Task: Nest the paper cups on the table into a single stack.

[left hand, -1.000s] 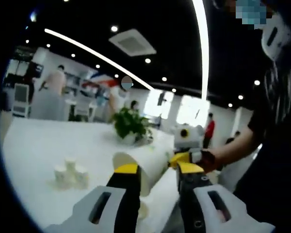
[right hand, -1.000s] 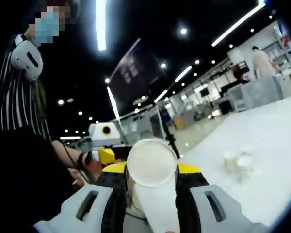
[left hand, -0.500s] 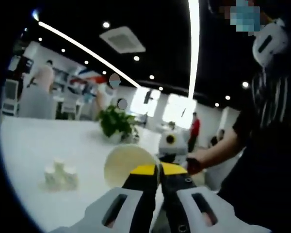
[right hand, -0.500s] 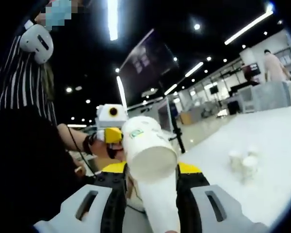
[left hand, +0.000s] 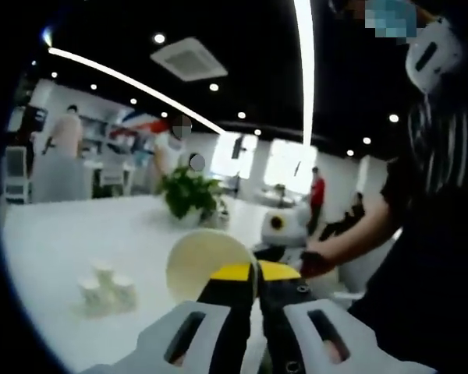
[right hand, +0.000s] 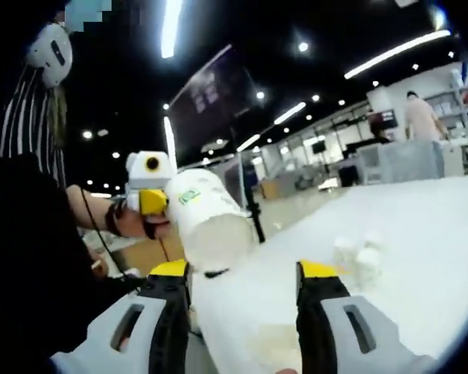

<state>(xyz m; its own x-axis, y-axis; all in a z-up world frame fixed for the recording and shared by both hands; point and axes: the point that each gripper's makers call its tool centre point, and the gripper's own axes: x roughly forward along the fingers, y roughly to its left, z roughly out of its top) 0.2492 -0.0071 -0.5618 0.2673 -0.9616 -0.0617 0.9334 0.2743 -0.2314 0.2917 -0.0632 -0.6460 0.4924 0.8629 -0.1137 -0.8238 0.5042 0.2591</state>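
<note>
In the left gripper view my left gripper (left hand: pixel 253 271) is shut on the rim of a white paper cup (left hand: pixel 204 265), whose open mouth faces the camera. Behind it, a hand holds the right gripper (left hand: pixel 279 234). In the right gripper view the same cup (right hand: pixel 207 222) hangs bottom-first, pinched by the left gripper (right hand: pixel 150 195) at its far end. My right gripper (right hand: pixel 243 269) is open, with its jaws apart on either side below the cup and nothing between them. A small cluster of cups (left hand: pixel 105 287) (right hand: pixel 355 253) stands on the white table (left hand: pixel 78 234).
A potted plant (left hand: pixel 191 195) stands at the table's far side. The person holding the grippers, in a striped top (left hand: pixel 444 156), is on the right of the left gripper view. Other people and office furniture show in the background.
My right gripper has opened and let go of the cup. My left gripper, open around the cup a second ago, has shut on its rim and now carries it.
</note>
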